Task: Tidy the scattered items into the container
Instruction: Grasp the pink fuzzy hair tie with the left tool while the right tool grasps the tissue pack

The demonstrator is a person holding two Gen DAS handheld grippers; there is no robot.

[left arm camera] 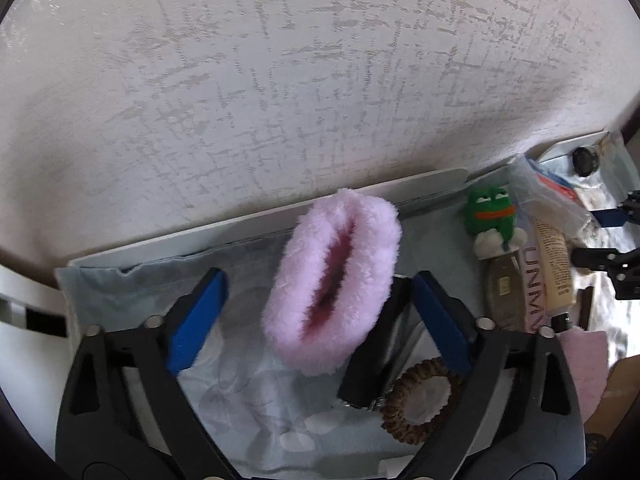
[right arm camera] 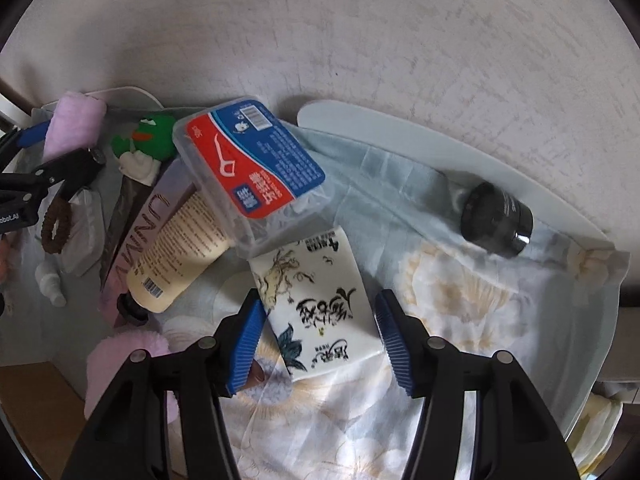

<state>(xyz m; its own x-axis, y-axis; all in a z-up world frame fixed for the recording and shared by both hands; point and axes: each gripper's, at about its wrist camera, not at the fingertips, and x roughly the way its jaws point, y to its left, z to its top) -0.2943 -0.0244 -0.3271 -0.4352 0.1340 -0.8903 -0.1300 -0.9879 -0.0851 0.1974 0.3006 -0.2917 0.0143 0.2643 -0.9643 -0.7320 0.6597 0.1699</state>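
A: Entry, largest first. Container (right arm camera: 480, 152): pale tray lined with floral cloth, set against the wall. Already lying in it: floss-pick box (right arm camera: 252, 160), cream tube (right arm camera: 180, 240), frog toy (right arm camera: 148, 136), black jar (right arm camera: 498, 220).

B: Tissue pack?

A: Tissue pack (right arm camera: 320, 300) lies flat on the cloth, between the fingers of the right claw (right arm camera: 320, 344). Claw is wide; neither pad clearly touches it. Judged light and soft, slick film wrapper. Take it across the short sides, mid-length, with modest squeeze, since it would crush.

B: Left side?

A: Left claw (left arm camera: 320, 320) also wide, holding nothing. Pink fluffy band (left arm camera: 332, 280) sits between its fingers, blurred; cannot tell if it rests on the cloth or is in the air. Very light, plush, compressible; pinch through the fluff across one side of the loop.

B: Smallest?

A: Brown hair tie (left arm camera: 420, 396), lying near the left claw's right finger. Limp, springy; grip the coil itself.
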